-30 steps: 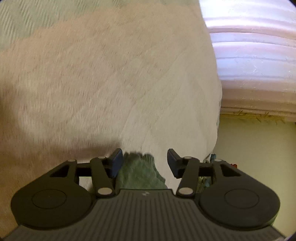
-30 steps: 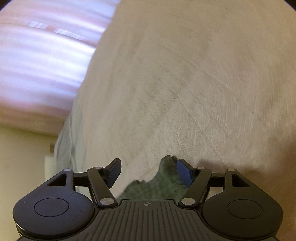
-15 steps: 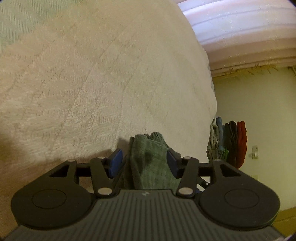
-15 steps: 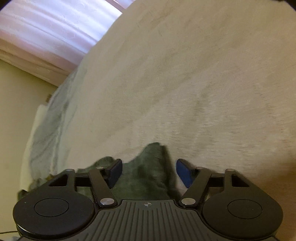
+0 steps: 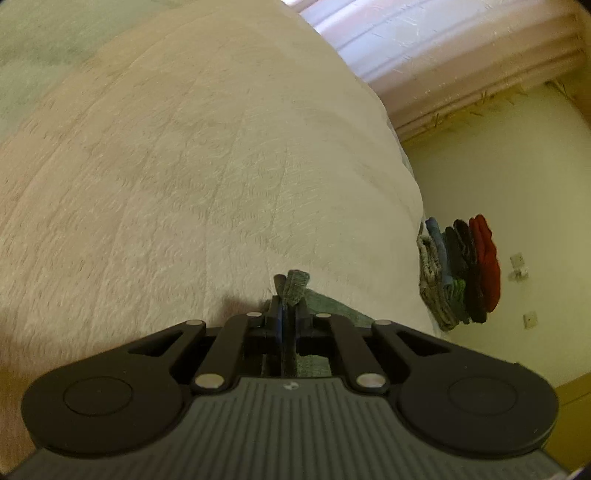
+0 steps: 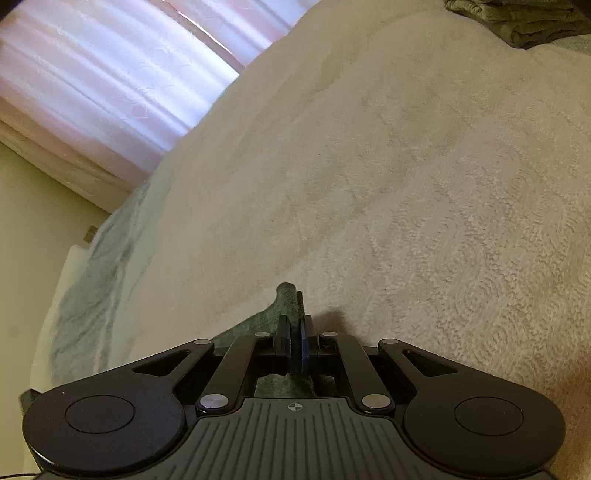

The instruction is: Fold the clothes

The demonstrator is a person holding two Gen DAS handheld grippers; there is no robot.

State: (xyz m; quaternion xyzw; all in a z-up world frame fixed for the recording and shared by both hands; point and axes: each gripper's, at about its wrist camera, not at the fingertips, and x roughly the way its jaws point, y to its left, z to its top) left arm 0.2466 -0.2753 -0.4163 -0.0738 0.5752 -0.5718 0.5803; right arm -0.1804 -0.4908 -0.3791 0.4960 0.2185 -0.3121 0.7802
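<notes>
- As we look along the left tongs (image 5: 287, 314), we find their jaws drawn together and clamped on a bunched fold of the green garment (image 5: 295, 286), which pokes out just past the fingertips.
- More of that green cloth trails off to the right of the left tongs and shows again in the gap beneath them, lying on the cream bedspread (image 5: 184, 184).
- Further right in this view, off the edge of the bed, a stack of folded clothes (image 5: 461, 269) sits against the pale wall, with a red piece outermost; it is well apart from the tongs.
- Above it, pink curtains (image 5: 424, 48) run along the top right corner.
- Moving to the right-hand camera, we see the right tongs (image 6: 295, 332) likewise closed tight on a fold of the green garment (image 6: 290, 299), a small tuft standing up just beyond the tips.
- The cloth spreads away to the left of the right tongs, flat on the bedspread (image 6: 406, 166).
- At the far top right corner, another dark green cloth (image 6: 517, 18) lies on the bed, well apart from the tongs; we cannot tell what it is.
</notes>
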